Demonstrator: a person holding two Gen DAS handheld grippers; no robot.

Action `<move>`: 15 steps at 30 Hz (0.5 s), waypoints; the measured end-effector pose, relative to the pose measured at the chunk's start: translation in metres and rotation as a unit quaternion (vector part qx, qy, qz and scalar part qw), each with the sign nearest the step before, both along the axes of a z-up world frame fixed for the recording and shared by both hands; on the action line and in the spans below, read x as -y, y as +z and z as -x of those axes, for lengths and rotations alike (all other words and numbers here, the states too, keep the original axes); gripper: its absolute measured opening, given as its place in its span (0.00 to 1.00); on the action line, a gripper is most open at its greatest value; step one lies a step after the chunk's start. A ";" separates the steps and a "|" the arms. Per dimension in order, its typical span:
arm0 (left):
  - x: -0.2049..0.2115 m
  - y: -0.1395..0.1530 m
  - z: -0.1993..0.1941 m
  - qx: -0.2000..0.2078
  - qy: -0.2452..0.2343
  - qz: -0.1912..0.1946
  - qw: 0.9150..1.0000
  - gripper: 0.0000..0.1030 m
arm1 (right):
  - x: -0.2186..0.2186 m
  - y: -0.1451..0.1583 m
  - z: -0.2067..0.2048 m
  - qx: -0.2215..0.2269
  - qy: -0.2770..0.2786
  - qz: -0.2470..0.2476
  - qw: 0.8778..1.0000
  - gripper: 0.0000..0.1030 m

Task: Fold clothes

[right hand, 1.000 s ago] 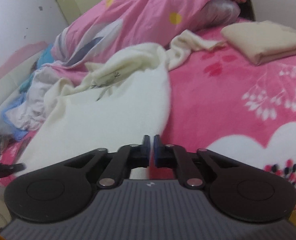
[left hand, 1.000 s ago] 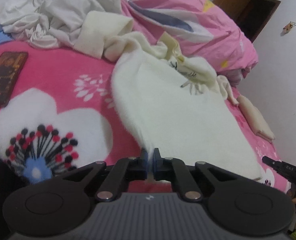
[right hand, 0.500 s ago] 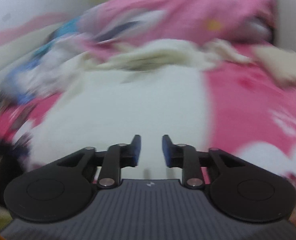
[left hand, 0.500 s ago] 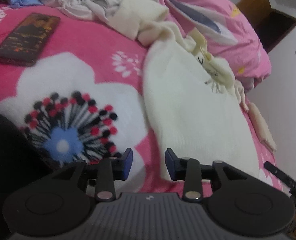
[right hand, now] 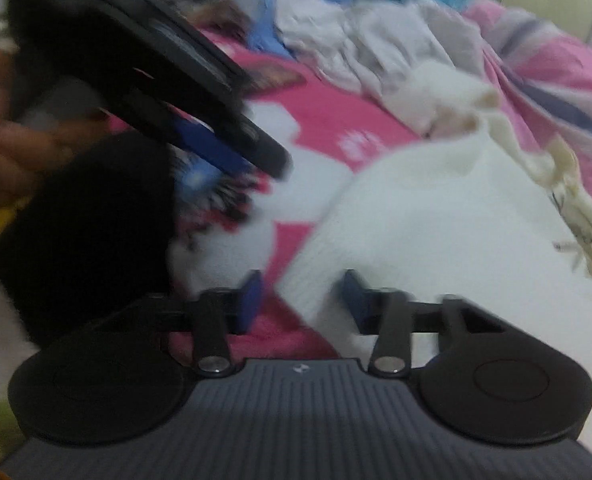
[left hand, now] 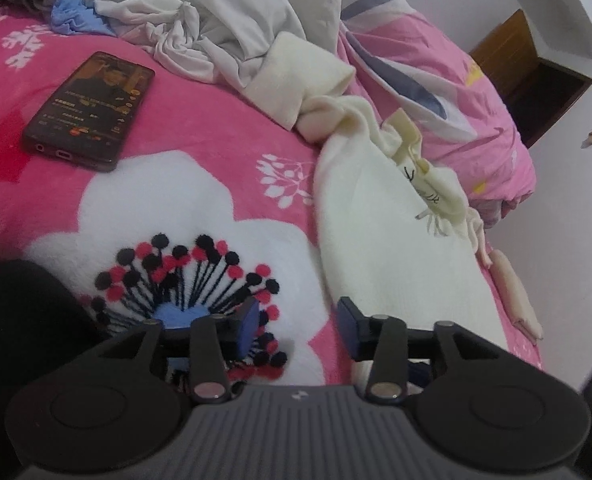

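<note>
The cream garment (left hand: 391, 248) lies spread on the pink blanket (left hand: 200, 128), its long axis running away toward the pile of clothes (left hand: 216, 12); its near hem sits just ahead-right of the released left gripper (left hand: 297, 326) and ahead of the released right gripper (right hand: 301, 298)

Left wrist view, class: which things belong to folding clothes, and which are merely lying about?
Job: cream fleece garment; crumpled pile of white and blue clothes; open left gripper.

Lying about: black smartphone; pink flowered blanket; brown wooden cabinet.
</note>
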State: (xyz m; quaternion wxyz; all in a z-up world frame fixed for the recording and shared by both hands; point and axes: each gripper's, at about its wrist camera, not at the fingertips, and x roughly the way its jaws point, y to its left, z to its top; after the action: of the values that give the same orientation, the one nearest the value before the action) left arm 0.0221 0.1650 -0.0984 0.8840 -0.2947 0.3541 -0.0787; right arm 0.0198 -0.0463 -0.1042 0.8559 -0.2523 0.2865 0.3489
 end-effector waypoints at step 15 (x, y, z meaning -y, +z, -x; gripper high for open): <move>0.040 -0.015 -0.024 0.040 -0.115 0.040 0.992 0.51 | 0.182 -0.038 -0.088 -0.355 -0.238 -0.501 0.752 0.05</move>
State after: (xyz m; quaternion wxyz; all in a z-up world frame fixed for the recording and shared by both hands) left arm 0.0461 0.1249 -0.1135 0.8701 -0.2840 0.3465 -0.2057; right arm 0.1080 -0.2280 -0.1422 0.7515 0.4314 0.4047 0.2921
